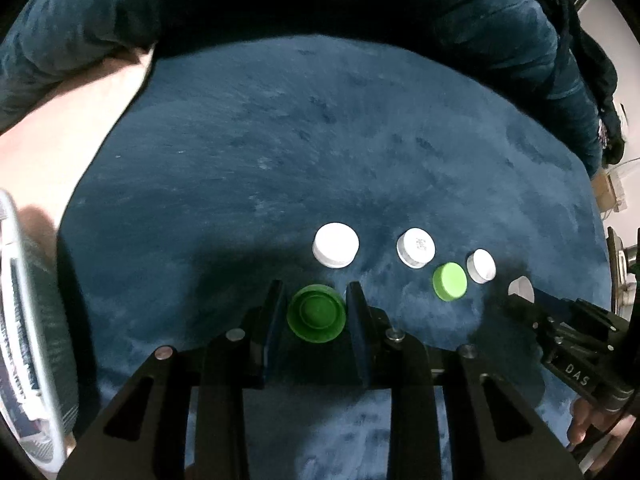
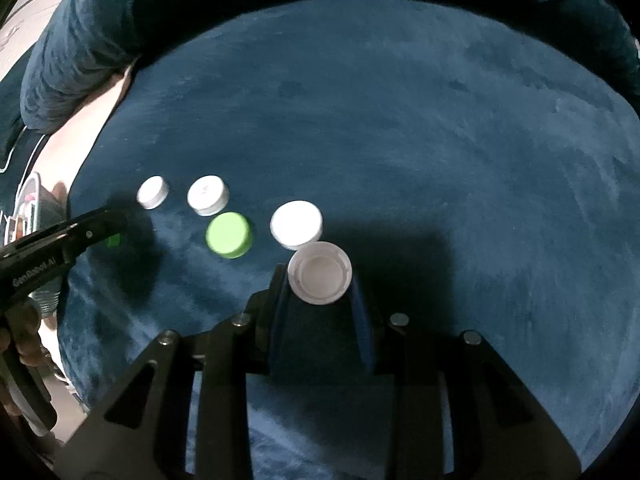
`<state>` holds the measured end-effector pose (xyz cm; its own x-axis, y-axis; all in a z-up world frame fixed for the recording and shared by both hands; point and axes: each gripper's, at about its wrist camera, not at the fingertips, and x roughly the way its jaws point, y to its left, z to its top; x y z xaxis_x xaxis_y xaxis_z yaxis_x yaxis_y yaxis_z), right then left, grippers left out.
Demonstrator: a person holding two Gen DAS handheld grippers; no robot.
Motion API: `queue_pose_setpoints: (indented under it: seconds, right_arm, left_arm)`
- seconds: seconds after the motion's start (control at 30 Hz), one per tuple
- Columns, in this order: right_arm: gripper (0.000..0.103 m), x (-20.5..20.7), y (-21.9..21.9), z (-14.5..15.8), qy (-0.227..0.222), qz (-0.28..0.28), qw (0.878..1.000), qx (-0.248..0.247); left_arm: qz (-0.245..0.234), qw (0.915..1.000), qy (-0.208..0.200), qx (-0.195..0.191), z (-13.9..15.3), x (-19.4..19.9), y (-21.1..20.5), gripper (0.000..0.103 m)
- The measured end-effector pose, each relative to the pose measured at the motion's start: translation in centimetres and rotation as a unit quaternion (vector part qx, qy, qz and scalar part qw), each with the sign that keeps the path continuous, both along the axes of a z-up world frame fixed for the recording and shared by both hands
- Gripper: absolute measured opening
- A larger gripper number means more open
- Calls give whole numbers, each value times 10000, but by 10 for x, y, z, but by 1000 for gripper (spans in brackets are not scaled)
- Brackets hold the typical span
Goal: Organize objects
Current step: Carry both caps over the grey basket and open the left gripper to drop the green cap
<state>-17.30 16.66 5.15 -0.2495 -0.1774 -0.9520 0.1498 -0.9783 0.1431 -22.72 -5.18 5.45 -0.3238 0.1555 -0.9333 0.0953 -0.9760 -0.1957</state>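
Left wrist view: blue plush cloth (image 1: pixel 280 140); left claw (image 1: pixel 316 312) clamps green cap (image 1: pixel 316 314), right claw (image 2: pixel 320 276) white cap (image 2: pixel 320 272).

Dark blue plush cloth (image 1: pixel 320 140), dim light, pale wall (image 1: pixel 608 16)

We read "DAS" in white letters on the black body of the right gripper (image 1: pixel 520 300). "GenRobot.AI" runs along the left gripper (image 2: pixel 114 236). A white bottle cap (image 1: pixel 416 247) carries a dark printed mark, too blurred to read.
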Motion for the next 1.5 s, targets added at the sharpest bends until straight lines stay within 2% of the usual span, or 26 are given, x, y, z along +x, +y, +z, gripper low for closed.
queue_pose_setpoints:
  seconds: [0.2, 0.33, 0.43, 0.57, 0.73, 0.9, 0.97, 1.2, 1.23, 1.33, 1.43, 1.5]
  right_arm:
    - [31, 12, -36, 27, 224, 264, 9994, -88]
    - [31, 21, -73, 53, 480, 514, 9971, -307]
    - [31, 31, -110, 73, 680, 809, 9931, -499]
    - [31, 54, -166, 98, 902, 1330, 9841, -763]
    - [31, 85, -237, 111, 974, 2043, 9679, -1088]
    - [31, 110, -298, 103, 802, 2660, 9527, -1227]
    - [31, 117, -317, 96, 720, 2839, 9488, -1181]
    - [31, 133, -349, 73, 265, 3067, 9429, -1268]
    - [31, 135, -353, 71, 229, 3098, 9426, -1227]
    - [31, 138, -365, 61, 181, 3187, 9414, -1087]
    - [31, 139, -375, 58, 216, 3254, 9401, -997]
    - [31, 139, -381, 58, 249, 3307, 9383, -984]
  left_arm:
    - [222, 9996, 169, 76, 34, 27, -26, 31]
    - [532, 9976, 441, 96, 67, 54, -58, 31]
    - [854, 9938, 715, 57, 90, 86, -93, 31]
    - [1291, 9875, 892, -159, 104, 136, -139, 31]
    - [2043, 9725, 924, -634, 103, 198, -205, 31]
    - [2572, 9632, 692, -368, 85, 235, -252, 31]
    - [2632, 9617, 684, -347, 82, 236, -262, 31]
    - [2560, 9650, 544, -159, 71, 231, -268, 31]
    - [2546, 9653, 559, -155, 72, 232, -267, 35]
    - [2548, 9646, 663, -183, 79, 238, -266, 64]
    - [2608, 9612, 851, -286, 90, 247, -267, 75]
    - [2665, 9584, 945, -393, 97, 252, -267, 75]
